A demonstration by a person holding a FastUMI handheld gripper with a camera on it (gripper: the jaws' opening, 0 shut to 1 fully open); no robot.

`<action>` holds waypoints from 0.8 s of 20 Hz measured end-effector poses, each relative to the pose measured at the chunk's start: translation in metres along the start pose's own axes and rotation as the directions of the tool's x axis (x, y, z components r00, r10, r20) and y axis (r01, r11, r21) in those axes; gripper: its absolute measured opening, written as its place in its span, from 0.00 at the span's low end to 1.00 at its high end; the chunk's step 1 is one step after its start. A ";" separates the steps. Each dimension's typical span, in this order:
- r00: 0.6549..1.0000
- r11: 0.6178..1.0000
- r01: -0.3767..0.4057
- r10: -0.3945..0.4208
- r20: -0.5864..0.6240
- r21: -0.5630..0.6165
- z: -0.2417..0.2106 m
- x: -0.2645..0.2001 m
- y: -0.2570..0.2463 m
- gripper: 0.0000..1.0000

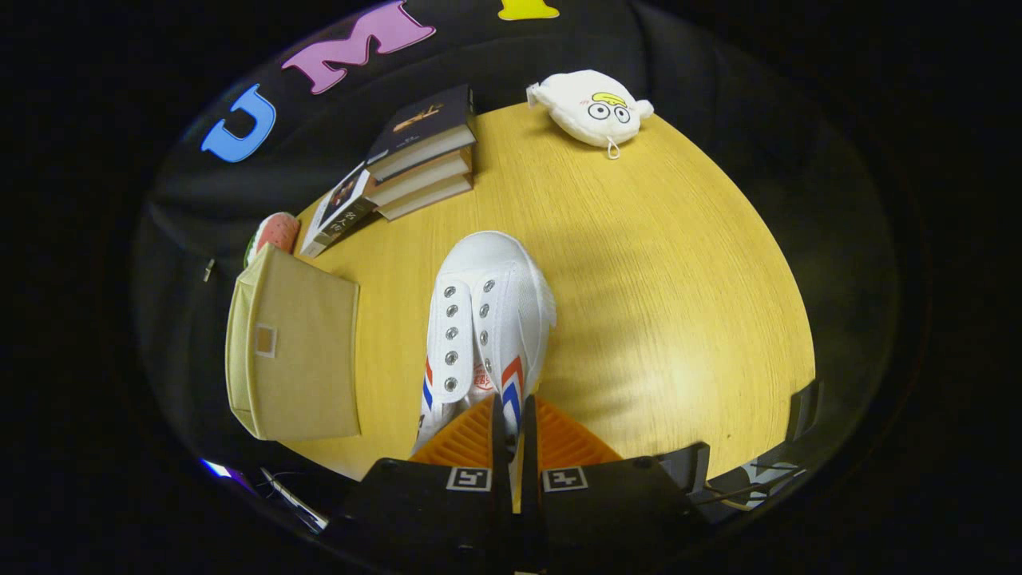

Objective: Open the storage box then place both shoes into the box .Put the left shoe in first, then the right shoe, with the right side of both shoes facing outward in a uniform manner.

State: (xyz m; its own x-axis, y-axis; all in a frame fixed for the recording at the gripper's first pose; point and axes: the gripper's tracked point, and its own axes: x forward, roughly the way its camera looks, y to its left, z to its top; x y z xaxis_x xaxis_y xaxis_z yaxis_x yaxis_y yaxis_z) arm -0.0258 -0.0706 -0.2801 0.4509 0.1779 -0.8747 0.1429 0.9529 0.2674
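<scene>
I can make out very little writing from here; the tilted book (339,209) leaning at the foot of the stack of books (423,152) carries a few characters on its spine, too small for me to read; the shoe (485,327) has a small red stamp on its tongue, illegible; the gripper (513,415), fingers nearly together on the shoe's heel edge, bears two square coded markers, no words.

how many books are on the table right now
4. Three sit in a stack at the far side of the table, beyond the shoe pinched in the gripper. A fourth book leans against the stack, near the box. Others may be hidden.
</scene>
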 end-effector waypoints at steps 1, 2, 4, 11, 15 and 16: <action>1.000 1.000 -0.015 0.015 0.020 0.007 0.002 -0.009 0.012 0.09; 0.999 0.999 -0.031 0.031 0.040 0.015 0.004 -0.018 0.023 0.09; 0.995 0.998 -0.062 0.060 0.080 0.022 0.007 -0.040 0.050 0.09; 0.968 0.978 -0.208 0.206 0.141 0.004 0.014 -0.089 0.160 0.08; 0.948 0.957 -0.290 0.291 0.131 -0.025 0.013 -0.088 0.231 0.08; 0.945 0.953 -0.300 0.302 0.124 -0.034 0.012 -0.082 0.248 0.09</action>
State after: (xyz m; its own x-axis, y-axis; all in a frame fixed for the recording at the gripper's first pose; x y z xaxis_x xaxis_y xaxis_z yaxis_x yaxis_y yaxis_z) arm -0.0168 0.1480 -0.1372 0.5787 0.4256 -0.6957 -0.0295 0.8634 0.5036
